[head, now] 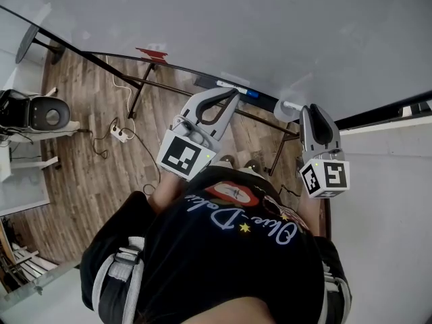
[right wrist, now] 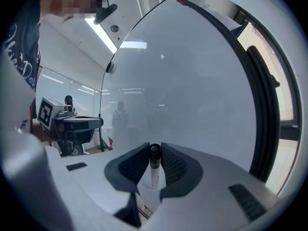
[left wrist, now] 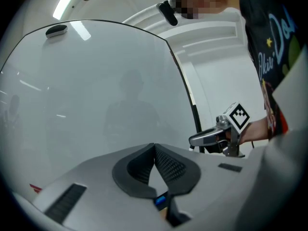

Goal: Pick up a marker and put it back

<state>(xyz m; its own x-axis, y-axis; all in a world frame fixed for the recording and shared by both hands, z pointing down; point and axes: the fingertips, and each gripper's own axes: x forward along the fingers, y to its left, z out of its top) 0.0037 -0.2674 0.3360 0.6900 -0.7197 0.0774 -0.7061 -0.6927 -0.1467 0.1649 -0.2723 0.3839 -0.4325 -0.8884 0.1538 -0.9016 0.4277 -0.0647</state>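
Observation:
I stand at a whiteboard [head: 270, 32] with a gripper in each hand. A marker [right wrist: 154, 170] with a white barrel and a black cap lies lengthwise between the jaws of my right gripper [right wrist: 154, 150], cap toward the board. That gripper [head: 305, 110] is shut on it, close to the board's lower right. My left gripper [left wrist: 154, 146] has its jaw tips touching with nothing between them. It [head: 233, 94] points at the board's tray [head: 202, 79], where a blue and white marker [head: 251, 93] lies. Each gripper shows in the other's view, the right gripper [left wrist: 192, 139] and the left gripper [right wrist: 98, 122].
The whiteboard [left wrist: 96, 95] fills most of both gripper views, and its dark frame edge [right wrist: 262, 95] runs down the right. Below are a wood floor [head: 81, 174], the stand's legs [head: 138, 93], a power strip with cables [head: 120, 133] and a white seat [head: 47, 113] at left.

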